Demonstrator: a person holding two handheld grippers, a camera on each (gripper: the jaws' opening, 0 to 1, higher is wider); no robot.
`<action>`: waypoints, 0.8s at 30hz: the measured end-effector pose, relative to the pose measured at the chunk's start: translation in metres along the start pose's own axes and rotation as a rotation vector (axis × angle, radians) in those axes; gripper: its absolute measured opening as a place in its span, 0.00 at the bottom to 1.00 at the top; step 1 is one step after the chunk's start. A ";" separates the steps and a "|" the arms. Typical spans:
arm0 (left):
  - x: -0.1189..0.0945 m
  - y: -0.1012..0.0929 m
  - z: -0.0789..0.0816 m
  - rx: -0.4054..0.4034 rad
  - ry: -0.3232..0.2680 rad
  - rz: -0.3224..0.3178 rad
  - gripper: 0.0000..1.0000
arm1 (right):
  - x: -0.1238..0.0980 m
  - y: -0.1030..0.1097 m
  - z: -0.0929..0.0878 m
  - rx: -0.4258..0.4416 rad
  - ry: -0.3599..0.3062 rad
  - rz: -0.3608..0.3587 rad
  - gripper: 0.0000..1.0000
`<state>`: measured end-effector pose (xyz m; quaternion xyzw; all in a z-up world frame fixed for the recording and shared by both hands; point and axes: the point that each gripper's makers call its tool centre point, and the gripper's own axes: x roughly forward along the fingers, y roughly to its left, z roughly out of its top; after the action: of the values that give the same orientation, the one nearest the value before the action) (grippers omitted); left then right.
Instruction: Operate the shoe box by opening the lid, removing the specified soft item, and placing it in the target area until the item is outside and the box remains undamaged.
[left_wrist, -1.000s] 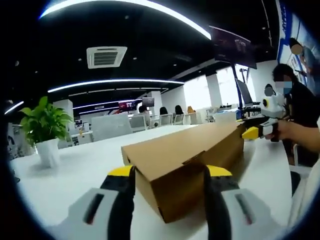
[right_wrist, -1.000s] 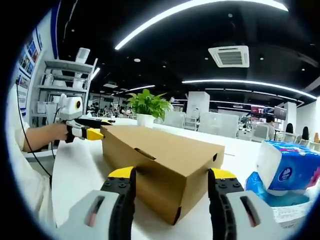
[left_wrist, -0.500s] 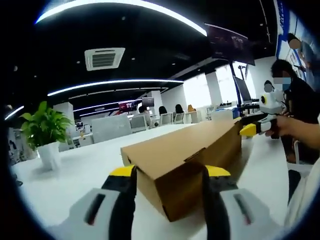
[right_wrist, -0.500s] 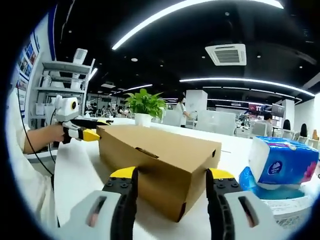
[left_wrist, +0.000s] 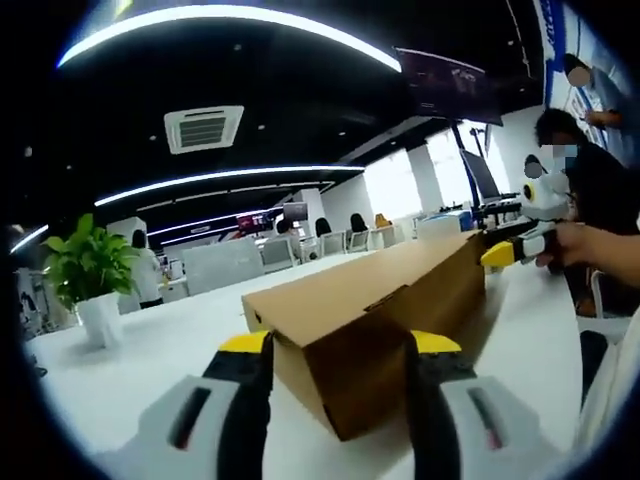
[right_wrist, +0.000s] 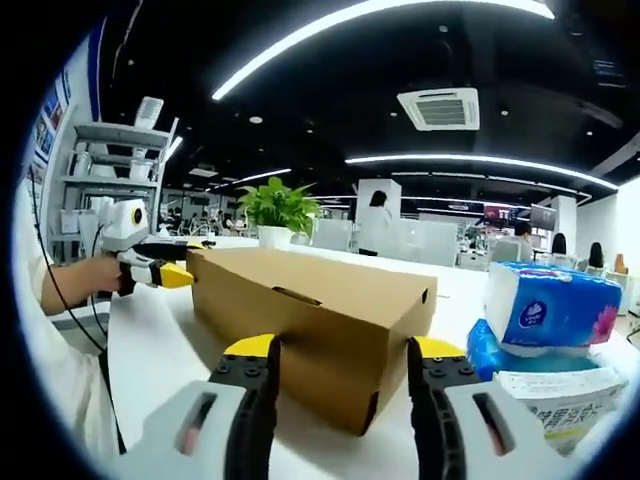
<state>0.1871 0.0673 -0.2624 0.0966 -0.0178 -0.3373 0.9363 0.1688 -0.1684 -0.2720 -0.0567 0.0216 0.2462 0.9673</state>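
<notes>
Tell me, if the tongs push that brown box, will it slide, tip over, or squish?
The shoe box is long and low and lies flat on the smooth white table, so it would probably slide rather than tip. It looks like thin cardboard with a closed tuck-in lid, so it is likely light and could dent if squeezed hard. What is inside is hidden, so its weight is a guess.

I found no text I could read in either view. The blue-and-white tissue pack (right_wrist: 553, 308) bore a round blue logo and a pink flower print, lettering too small to make out. The printed wrapper (right_wrist: 560, 392) below it carried lines of fine print, illegible. The blue wall posters (right_wrist: 40, 150) and the hanging dark screen (left_wrist: 447, 87) showed nothing I could decipher. The cardboard shoe box (right_wrist: 310, 310) appeared unmarked.
</notes>
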 end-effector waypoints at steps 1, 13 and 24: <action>-0.001 0.001 0.001 -0.005 0.002 -0.005 0.54 | -0.002 0.000 0.000 0.005 0.003 0.006 0.52; -0.024 0.007 0.014 -0.097 -0.040 -0.015 0.67 | -0.020 -0.008 0.006 0.000 -0.007 -0.043 0.49; -0.043 0.016 0.039 -0.021 -0.068 0.005 0.65 | -0.028 -0.034 0.006 -0.024 0.025 -0.167 0.39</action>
<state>0.1603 0.0997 -0.2195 0.0751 -0.0460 -0.3384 0.9369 0.1601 -0.2108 -0.2609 -0.0728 0.0259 0.1640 0.9834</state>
